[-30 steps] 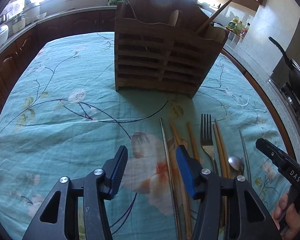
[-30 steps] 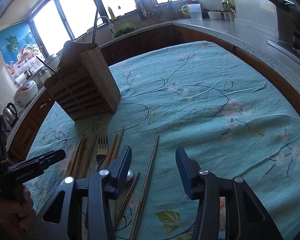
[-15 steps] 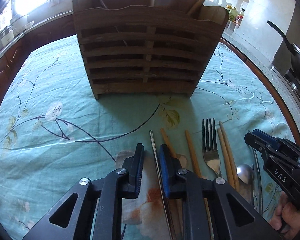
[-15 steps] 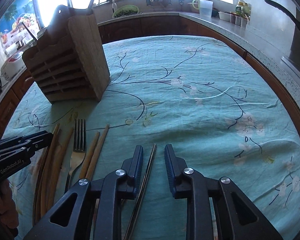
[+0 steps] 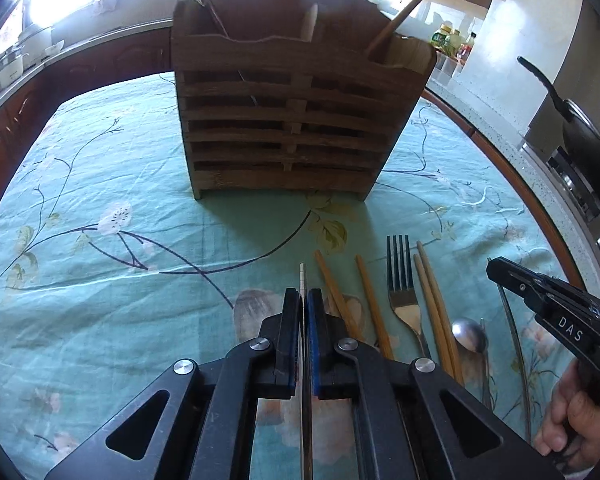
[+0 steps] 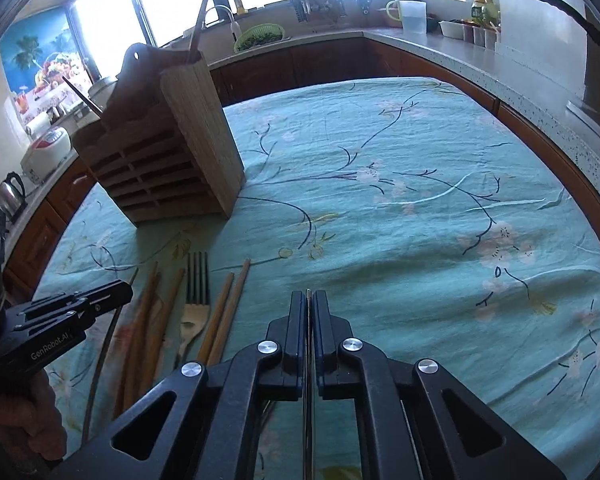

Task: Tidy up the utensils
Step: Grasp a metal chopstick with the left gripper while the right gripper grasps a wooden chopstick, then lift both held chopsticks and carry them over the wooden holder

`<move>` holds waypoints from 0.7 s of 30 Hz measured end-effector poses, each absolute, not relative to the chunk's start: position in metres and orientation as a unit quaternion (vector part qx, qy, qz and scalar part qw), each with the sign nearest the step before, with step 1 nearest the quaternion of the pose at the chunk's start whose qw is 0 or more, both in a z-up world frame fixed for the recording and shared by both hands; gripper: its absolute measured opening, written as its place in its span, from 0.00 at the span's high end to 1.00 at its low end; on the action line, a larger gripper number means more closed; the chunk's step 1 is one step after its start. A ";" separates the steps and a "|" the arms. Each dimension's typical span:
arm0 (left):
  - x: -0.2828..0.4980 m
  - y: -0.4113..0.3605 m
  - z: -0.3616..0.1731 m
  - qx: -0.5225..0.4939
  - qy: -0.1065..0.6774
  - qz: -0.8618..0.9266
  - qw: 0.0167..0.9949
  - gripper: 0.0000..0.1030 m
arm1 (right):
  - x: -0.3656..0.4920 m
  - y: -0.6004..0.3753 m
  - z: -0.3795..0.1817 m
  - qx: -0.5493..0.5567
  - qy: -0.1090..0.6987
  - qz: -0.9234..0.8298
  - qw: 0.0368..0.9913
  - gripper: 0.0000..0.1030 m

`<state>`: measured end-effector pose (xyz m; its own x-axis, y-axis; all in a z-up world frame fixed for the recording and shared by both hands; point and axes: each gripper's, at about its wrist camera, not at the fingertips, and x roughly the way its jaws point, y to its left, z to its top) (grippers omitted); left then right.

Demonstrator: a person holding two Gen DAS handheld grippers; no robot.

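Kitchen, window-lit, counters on three sides; tabletop (image 5: 100,208) covered with a teal floral cloth. Wooden slatted utensil holder (image 5: 288,120) stands upright at the far centre of the cloth and already carries a few sticks: one dark chopstick in the left compartment, a wooden one leaning out of the right. Left gripper (image 5: 303,304) is pinched together on a thin metal chopstick (image 5: 302,276), whose tip projects just past the pads. Right gripper (image 6: 308,304) is likewise pinched on a second thin metal rod, edge-on in its own view; probably the matching chopstick, but too thin to confirm. Unsorted items lie in a row on the cloth between the grippers: two single wooden chopsticks (image 5: 352,296), a fork (image 5: 400,276), a wooden pair (image 5: 432,292), a spoon (image 5: 468,334) and a thin metal piece beside it. Judgement: task early; two pieces gripped, none of the row stowed, each needs carrying to the holder.
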<state>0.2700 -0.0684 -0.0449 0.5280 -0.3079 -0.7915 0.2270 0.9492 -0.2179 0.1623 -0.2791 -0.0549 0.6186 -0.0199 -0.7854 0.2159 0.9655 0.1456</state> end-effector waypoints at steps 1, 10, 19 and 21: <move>0.265 -0.063 -0.039 -0.052 0.457 -0.157 0.874 0.98 | 0.159 -0.278 -0.048 0.114 0.424 -0.063 0.896 0.96; 0.203 -0.023 0.024 -0.094 0.388 -0.189 0.897 0.98 | 0.122 -0.267 0.023 0.131 0.349 -0.032 0.927 0.96; 0.142 0.028 0.071 -0.127 0.329 -0.207 0.913 0.98 | 0.092 -0.265 0.091 0.129 0.266 -0.019 0.955 0.96; 0.134 0.036 0.076 -0.132 0.320 -0.211 0.914 0.98 | 0.090 -0.264 0.100 0.126 0.254 -0.020 0.959 0.96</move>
<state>0.1343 0.0362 0.0762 0.7064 -0.4696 -0.5296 0.3005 0.8764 -0.3763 0.0904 -0.2641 0.1002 0.8699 0.0253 -0.4926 0.1033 0.9672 0.2321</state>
